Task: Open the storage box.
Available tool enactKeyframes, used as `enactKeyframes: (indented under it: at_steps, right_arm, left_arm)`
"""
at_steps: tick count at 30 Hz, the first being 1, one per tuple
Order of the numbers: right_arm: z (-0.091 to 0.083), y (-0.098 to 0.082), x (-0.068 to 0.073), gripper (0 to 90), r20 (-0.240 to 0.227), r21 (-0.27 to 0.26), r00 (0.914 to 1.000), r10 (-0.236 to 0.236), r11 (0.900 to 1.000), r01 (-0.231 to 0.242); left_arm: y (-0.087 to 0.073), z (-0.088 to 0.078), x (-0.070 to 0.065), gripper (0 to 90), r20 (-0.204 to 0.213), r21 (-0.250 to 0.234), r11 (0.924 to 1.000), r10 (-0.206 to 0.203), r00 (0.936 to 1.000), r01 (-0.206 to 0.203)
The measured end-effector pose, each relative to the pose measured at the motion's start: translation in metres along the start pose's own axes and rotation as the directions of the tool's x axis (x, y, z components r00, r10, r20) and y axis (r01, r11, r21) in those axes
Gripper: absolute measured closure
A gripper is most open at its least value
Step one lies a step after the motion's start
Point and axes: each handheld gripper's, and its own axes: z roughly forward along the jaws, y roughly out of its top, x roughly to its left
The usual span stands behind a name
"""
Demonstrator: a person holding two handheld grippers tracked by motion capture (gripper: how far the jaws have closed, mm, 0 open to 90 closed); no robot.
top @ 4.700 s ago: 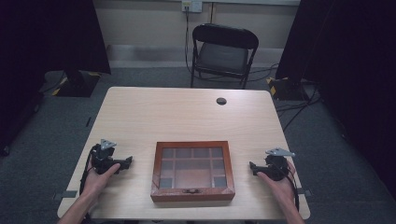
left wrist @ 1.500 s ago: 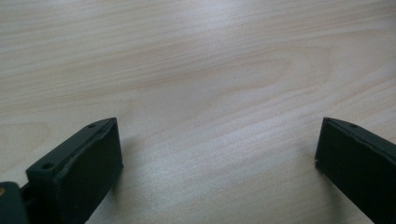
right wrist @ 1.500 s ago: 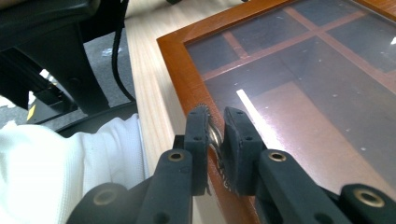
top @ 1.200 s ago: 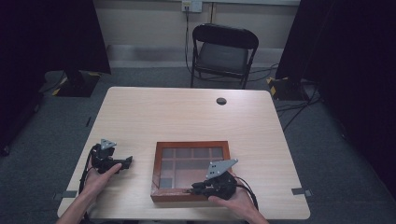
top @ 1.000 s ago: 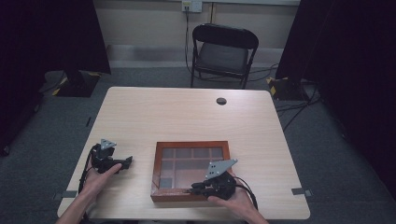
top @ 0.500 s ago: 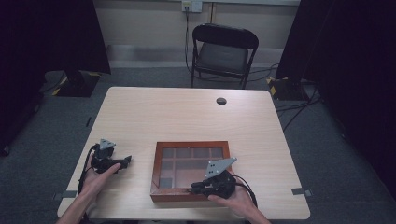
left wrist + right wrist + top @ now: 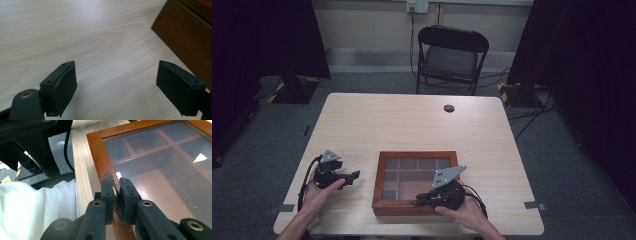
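Observation:
A flat wooden box [image 7: 417, 154] with a glass lid over several compartments lies near the table's front edge. My right gripper [image 7: 419, 202] sits at the box's front rim. In the right gripper view the right gripper [image 7: 116, 187] is shut on a small metal clasp [image 7: 115, 191] on the lid's wooden frame [image 7: 99, 152]. My left gripper [image 7: 353, 176] rests on the table a little left of the box. It is open [image 7: 116, 85], with bare tabletop between its pads, and the box's side wall [image 7: 185, 32] lies ahead to the right.
A small black round disc [image 7: 449, 108] lies at the table's [image 7: 412, 125] far side. A black folding chair [image 7: 448, 55] stands behind the table. A white sleeve [image 7: 32, 202] shows beside the table's front edge.
Since the oldest frame my right gripper has moved from the box's right side to its front rim and shut on the clasp. Over the last second nothing visibly moves.

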Motion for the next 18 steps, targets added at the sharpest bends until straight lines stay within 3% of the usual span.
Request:
enactKeyframes:
  at_steps: [7,12,13,18]
  right_arm:
    - [-0.002,0.005,-0.002,82.7,-0.009,0.013,1.0,-0.004,1.0,0.004]
    - [-0.005,0.009,-0.003,82.7,-0.019,0.009,0.9998,-0.002,1.0,0.002]
    - [-0.008,0.011,-0.004,82.7,-0.023,-0.004,0.9997,0.006,1.0,-0.006]
    - [-0.012,0.018,-0.005,82.7,-0.031,-0.002,0.9995,0.007,1.0,-0.007]
  left_arm:
    - [0.002,-0.003,-0.014,16.1,0.091,0.008,0.9998,0.018,0.9957,-0.019]
    - [0.004,-0.004,-0.02,16.1,0.116,-0.004,0.9992,0.039,0.9925,-0.039]
    - [0.005,-0.005,-0.023,16.1,0.127,-0.01,0.9982,0.06,0.9901,-0.059]
    - [0.006,-0.006,-0.027,16.1,0.152,-0.023,0.998,0.062,0.9865,-0.06]
